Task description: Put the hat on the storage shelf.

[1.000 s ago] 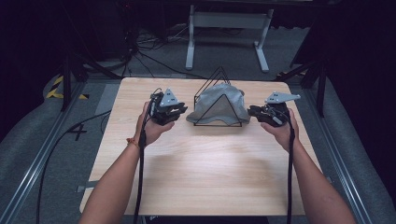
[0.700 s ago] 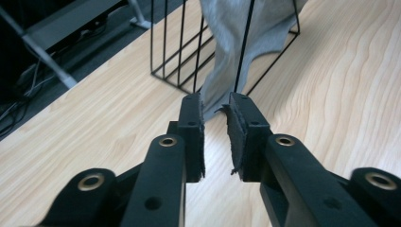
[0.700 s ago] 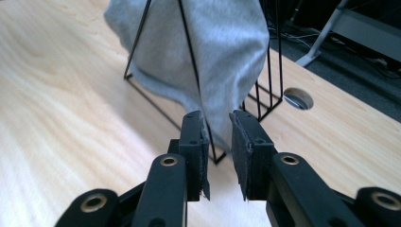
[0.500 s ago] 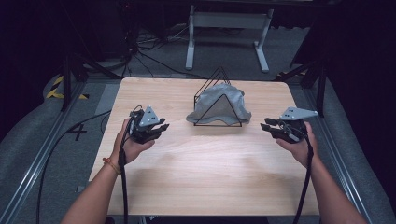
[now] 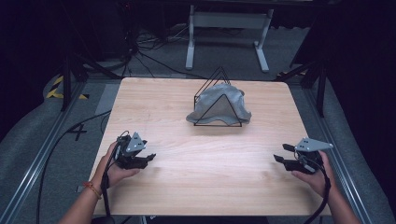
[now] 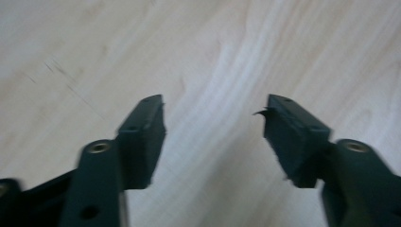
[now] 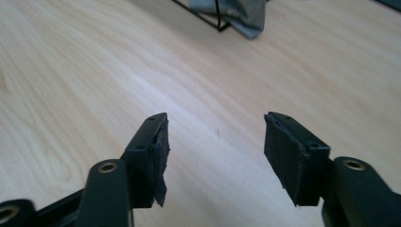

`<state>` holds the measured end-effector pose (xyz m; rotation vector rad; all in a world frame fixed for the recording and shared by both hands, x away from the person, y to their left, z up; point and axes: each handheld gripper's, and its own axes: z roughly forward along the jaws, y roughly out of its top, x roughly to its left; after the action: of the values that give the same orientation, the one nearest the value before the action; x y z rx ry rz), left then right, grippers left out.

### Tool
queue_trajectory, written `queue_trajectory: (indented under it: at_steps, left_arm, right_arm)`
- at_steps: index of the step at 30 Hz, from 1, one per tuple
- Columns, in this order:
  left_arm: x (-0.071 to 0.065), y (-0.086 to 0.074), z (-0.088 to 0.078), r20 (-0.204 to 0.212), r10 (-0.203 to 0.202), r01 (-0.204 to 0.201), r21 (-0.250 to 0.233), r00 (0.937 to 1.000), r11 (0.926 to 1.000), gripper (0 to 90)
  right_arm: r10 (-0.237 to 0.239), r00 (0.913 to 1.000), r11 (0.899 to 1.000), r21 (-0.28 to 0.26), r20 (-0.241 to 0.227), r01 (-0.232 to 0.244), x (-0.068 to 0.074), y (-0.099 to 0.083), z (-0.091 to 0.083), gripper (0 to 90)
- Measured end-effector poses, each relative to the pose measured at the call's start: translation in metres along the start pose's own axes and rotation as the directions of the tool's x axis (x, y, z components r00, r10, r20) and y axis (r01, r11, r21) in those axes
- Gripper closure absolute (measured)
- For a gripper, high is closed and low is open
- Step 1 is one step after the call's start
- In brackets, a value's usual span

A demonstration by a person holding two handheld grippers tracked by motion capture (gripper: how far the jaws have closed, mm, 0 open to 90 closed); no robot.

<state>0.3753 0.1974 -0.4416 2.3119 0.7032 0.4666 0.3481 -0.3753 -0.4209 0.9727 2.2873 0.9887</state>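
Note:
A grey cloth (image 5: 219, 108) lies draped over a black wire rack (image 5: 218, 100) at the middle back of the wooden table (image 5: 187, 182); its corner (image 7: 246, 19) and the rack's base wire (image 7: 201, 16) appear at the top of the right gripper view. My left gripper (image 5: 148, 157) is held low near the table's front left, its jaws having just been opening, nothing between them (image 6: 213, 120). Far to the right, my right gripper (image 5: 282, 154) hovers near the front right edge, jaws likewise just opening and empty (image 7: 215, 135).
The table's bare wood spreads between the two hands. Beyond the table stand a white metal frame (image 5: 226, 28) and cables on a grey floor. Black rails (image 5: 42, 154) run along both sides.
Both hands have drawn back from the cloth on the rack toward the table's front corners and sunk lower. Both grippers' jaws now stand wider apart. The cloth stays draped on the rack.

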Motion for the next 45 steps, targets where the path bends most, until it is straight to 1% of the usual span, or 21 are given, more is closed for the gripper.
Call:
queue_trajectory:
  at_steps: [1, 2, 3, 4, 5, 6, 7, 8, 9, 10, 11, 12, 13, 16, 18, 21, 28, 30, 34, 45]
  left_arm:
    - [-0.004, -0.007, 0.002, -0.006, 0.001, -0.001, 0.016, 1.0000, 0.9999, 29.7]
    - [-0.007, -0.011, 0.004, -0.005, 0.007, -0.007, 0.018, 1.0000, 0.9998, 27.0]
    - [-0.008, -0.014, 0.005, 0.008, 0.002, -0.002, 0.021, 1.0000, 0.9998, 25.5]
    - [-0.009, -0.018, 0.006, 0.029, -0.014, 0.013, 0.019, 0.9995, 0.9997, 24.2]
    - [-0.010, -0.021, 0.008, 0.041, -0.023, 0.023, 0.021, 0.9989, 0.9995, 23.3]
    - [-0.012, -0.024, 0.010, 0.049, -0.035, 0.034, 0.029, 0.9982, 0.9990, 21.8]
    - [-0.014, -0.027, 0.012, 0.069, -0.048, 0.044, 0.051, 0.9965, 0.9977, 19.3]
    - [-0.013, -0.030, 0.012, 0.083, -0.052, 0.049, 0.041, 0.9952, 0.9980, 16.5]
    - [-0.014, -0.032, 0.012, 0.086, -0.063, 0.061, 0.027, 0.9943, 0.9977, 16.8]
    - [-0.014, -0.034, 0.012, 0.088, -0.073, 0.072, 0.016, 0.9935, 0.9973, 17.2]
    - [-0.013, -0.037, 0.012, 0.100, -0.090, 0.090, 0.002, 0.9909, 0.9959, 17.1]
    - [-0.012, -0.041, 0.014, 0.106, -0.103, 0.106, -0.021, 0.9890, 0.9941, 16.8]
    - [-0.012, -0.042, 0.013, 0.107, -0.109, 0.112, -0.025, 0.9882, 0.9933, 15.2]
    - [-0.012, -0.042, 0.013, 0.106, -0.109, 0.112, -0.024, 0.9883, 0.9934, 15.0]
    - [-0.011, -0.041, 0.014, 0.104, -0.106, 0.109, -0.023, 0.9889, 0.9937, 14.3]
    - [-0.011, -0.041, 0.014, 0.106, -0.105, 0.108, -0.023, 0.9889, 0.9939, 13.7]
    - [-0.010, -0.041, 0.014, 0.099, -0.108, 0.110, -0.020, 0.9892, 0.9937, 11.9]
    - [-0.010, -0.041, 0.015, 0.097, -0.115, 0.117, -0.016, 0.9886, 0.9930, 11.2]
    - [-0.009, -0.041, 0.014, 0.099, -0.112, 0.113, -0.007, 0.9888, 0.9935, 10.2]
    - [-0.009, -0.041, 0.015, 0.098, -0.114, 0.115, -0.006, 0.9887, 0.9933, 9.6]
  right_arm:
    - [0.011, 0.9999, 1.000, 0.012, -0.007, -0.011, 0.000, -0.007, 0.001, 37.1]
    - [0.025, 0.9997, 0.999, 0.034, -0.001, -0.025, 0.002, -0.018, 0.002, 33.4]
    - [0.048, 0.9988, 0.998, 0.032, -0.005, -0.048, 0.002, -0.025, 0.003, 33.2]
    - [0.057, 0.9983, 0.998, 0.038, -0.012, -0.057, 0.002, -0.029, 0.004, 32.2]
    - [0.067, 0.9977, 0.997, 0.051, -0.013, -0.066, 0.002, -0.033, 0.005, 30.5]
    - [0.075, 0.9972, 0.996, 0.055, -0.004, -0.074, 0.002, -0.037, 0.005, 29.6]
    - [0.097, 0.9952, 0.993, 0.061, 0.012, -0.097, 0.002, -0.040, 0.006, 29.3]
    - [0.121, 0.9927, 0.991, 0.060, 0.004, -0.121, 0.002, -0.045, 0.007, 28.8]
    - [0.126, 0.9920, 0.990, 0.065, -0.003, -0.126, 0.002, -0.048, 0.007, 28.3]
    - [0.135, 0.9909, 0.989, 0.054, -0.002, -0.134, 0.002, -0.051, 0.007, 27.4]
    - [0.142, 0.9898, 0.989, 0.041, -0.004, -0.142, 0.002, -0.053, 0.007, 27.1]
    - [0.153, 0.9882, 0.987, 0.042, -0.002, -0.153, 0.002, -0.054, 0.006, 25.8]
    - [0.160, 0.9871, 0.986, 0.039, 0.002, -0.160, 0.001, -0.054, 0.006, 24.1]
    - [0.150, 0.9887, 0.988, 0.043, 0.000, -0.150, 0.003, -0.054, 0.007, 21.5]
    - [0.138, 0.9905, 0.990, 0.043, 0.010, -0.138, 0.004, -0.053, 0.008, 21.0]
    - [0.148, 0.9889, 0.988, 0.041, 0.008, -0.148, 0.003, -0.054, 0.008, 21.5]
    - [0.146, 0.9891, 0.988, 0.044, 0.017, -0.147, 0.003, -0.054, 0.008, 21.1]
    - [0.147, 0.9890, 0.988, 0.044, 0.020, -0.148, 0.003, -0.054, 0.008, 21.1]
    - [0.150, 0.9885, 0.988, 0.044, 0.017, -0.151, 0.002, -0.054, 0.007, 21.0]
    - [0.145, 0.9893, 0.988, 0.046, 0.019, -0.145, 0.002, -0.054, 0.008, 20.8]
